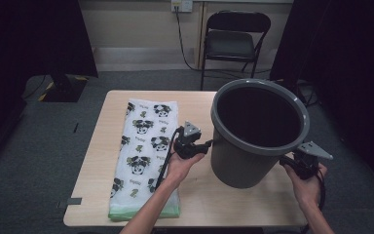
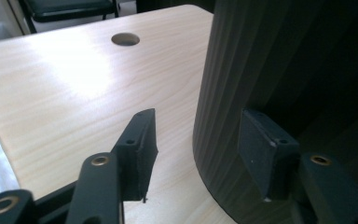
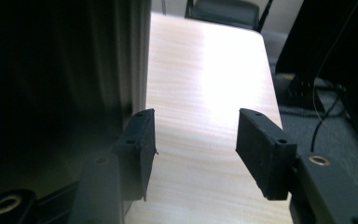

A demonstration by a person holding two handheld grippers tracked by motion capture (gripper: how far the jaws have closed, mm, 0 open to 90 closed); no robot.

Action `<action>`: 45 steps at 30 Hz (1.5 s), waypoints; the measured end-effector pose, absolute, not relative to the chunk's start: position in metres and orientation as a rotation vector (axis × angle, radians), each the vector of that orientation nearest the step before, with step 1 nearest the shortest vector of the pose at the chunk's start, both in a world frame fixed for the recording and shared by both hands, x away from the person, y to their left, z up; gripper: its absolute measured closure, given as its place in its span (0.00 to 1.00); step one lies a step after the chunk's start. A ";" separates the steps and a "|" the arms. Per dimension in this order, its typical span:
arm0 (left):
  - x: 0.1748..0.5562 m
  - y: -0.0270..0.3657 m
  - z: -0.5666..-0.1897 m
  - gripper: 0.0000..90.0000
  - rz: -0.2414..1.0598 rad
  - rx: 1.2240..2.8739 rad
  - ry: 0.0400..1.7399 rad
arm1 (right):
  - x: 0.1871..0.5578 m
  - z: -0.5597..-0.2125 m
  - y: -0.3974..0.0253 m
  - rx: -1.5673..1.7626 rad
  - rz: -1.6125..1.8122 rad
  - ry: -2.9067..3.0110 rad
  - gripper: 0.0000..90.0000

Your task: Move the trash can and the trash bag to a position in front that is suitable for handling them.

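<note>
Standing upright on the right half of the pale wooden table (image 1: 97, 161): a large round grey plastic bucket (image 1: 253, 131), mouth open and dark inside, ribbed wall showing close up in the left gripper view (image 2: 242, 93) and as a dark mass in the right gripper view (image 3: 65, 70).

Hovering just beside the bucket's left wall, low down: the left gripper (image 1: 205, 145), held in the left hand (image 1: 180, 165), jaws spread wide and gripping nothing. Seen from its own camera (image 2: 198, 151): the far jaw lying against or right next to the ribbed wall, the near jaw over bare tabletop; actual contact impossible to confirm.

Waiting at the bucket's right side, near its base: the right gripper (image 1: 286, 160), held in the right hand (image 1: 308, 184), grey three-cornered plate on top. From its own camera (image 3: 196, 149): jaws likewise wide apart and holding nothing, one jaw close to the bucket's wall, the other over the table's sunlit right strip.

Lying flat on the left half of the table, well apart from the bucket: a folded white cloth printed with pandas and edged in green (image 1: 143, 156), with the left forearm crossing over its lower right corner.

Standing on the grey floor beyond the table: a black folding chair (image 1: 233, 39). Showing in the tabletop in the left gripper view: a round cable hole (image 2: 125, 39).
</note>
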State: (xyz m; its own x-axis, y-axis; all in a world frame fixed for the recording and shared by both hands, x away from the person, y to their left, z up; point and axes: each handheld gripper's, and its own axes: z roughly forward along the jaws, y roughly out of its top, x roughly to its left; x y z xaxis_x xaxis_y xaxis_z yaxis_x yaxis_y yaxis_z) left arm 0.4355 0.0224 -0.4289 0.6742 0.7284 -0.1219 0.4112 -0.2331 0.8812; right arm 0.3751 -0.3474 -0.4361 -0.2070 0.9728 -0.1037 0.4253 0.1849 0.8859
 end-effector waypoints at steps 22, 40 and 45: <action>0.382 0.102 -0.421 0.61 0.406 1.887 0.884 | 0.360 -0.436 -0.295 1.232 1.181 1.913 0.59; 0.362 0.173 -0.430 0.49 0.408 1.830 0.931 | 0.363 -0.438 -0.238 1.177 1.273 2.020 0.44; 0.364 0.185 -0.436 0.50 0.403 1.834 0.971 | 0.365 -0.438 -0.226 1.158 1.281 2.035 0.46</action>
State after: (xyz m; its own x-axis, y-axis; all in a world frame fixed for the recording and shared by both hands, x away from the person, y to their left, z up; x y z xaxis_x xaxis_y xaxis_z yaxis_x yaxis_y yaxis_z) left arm 0.3638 0.1847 -0.4358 0.6249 0.7676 -0.1423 0.4411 -0.1967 0.8757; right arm 0.3648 -0.2261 -0.4377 -0.5345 0.8438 0.0469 0.4071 0.2084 0.8893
